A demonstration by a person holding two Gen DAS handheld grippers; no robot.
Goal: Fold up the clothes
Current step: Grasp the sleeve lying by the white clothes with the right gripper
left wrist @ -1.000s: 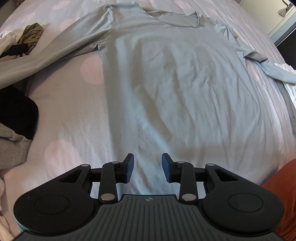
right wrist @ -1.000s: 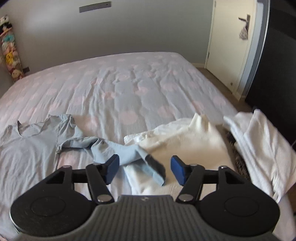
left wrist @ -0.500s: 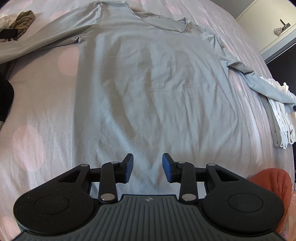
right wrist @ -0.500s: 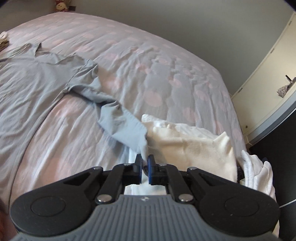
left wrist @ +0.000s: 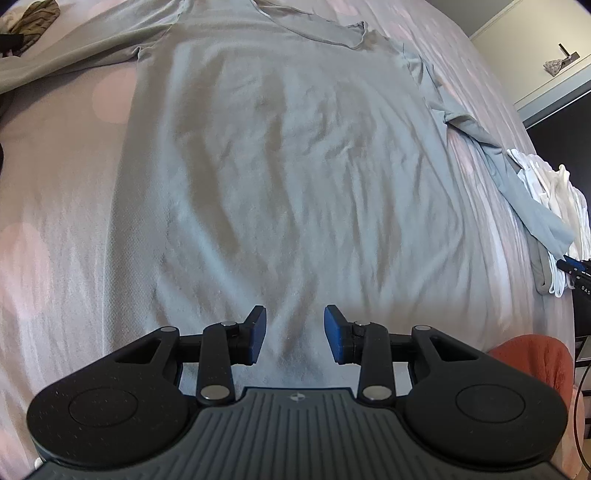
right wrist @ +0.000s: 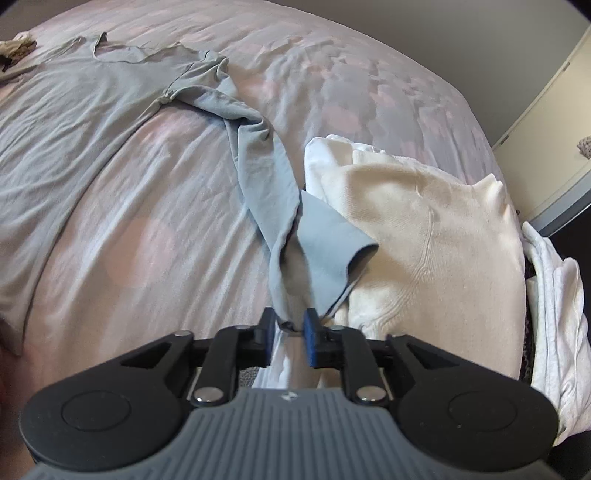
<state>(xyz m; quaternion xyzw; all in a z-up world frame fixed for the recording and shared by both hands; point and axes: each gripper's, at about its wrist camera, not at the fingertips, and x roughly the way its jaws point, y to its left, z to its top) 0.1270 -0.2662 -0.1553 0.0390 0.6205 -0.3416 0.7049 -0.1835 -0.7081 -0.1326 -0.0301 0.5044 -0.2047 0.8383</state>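
A grey-blue long-sleeved shirt (left wrist: 288, 147) lies flat, front up, on the bed, neck away from me. My left gripper (left wrist: 294, 334) hovers open over the shirt's lower hem with nothing between its fingers. The shirt's right sleeve (right wrist: 266, 192) runs across the bed to my right gripper (right wrist: 289, 328). The sleeve's cuff end is bunched between the right gripper's blue pads and lifted off the bed, while those jaws are opening. In the left wrist view the same sleeve (left wrist: 532, 199) trails toward the bed's right edge.
A folded cream sweater (right wrist: 424, 240) lies just right of the held cuff, with a white garment (right wrist: 554, 295) beyond it at the bed's edge. An olive garment (left wrist: 33, 14) sits at the far left. Something orange (left wrist: 532, 362) shows at the near right.
My right gripper dropped onto the sleeve's end, closed on it, and now holds a thicker bunch with wider jaws. The left gripper drifted right along the hem, still open.
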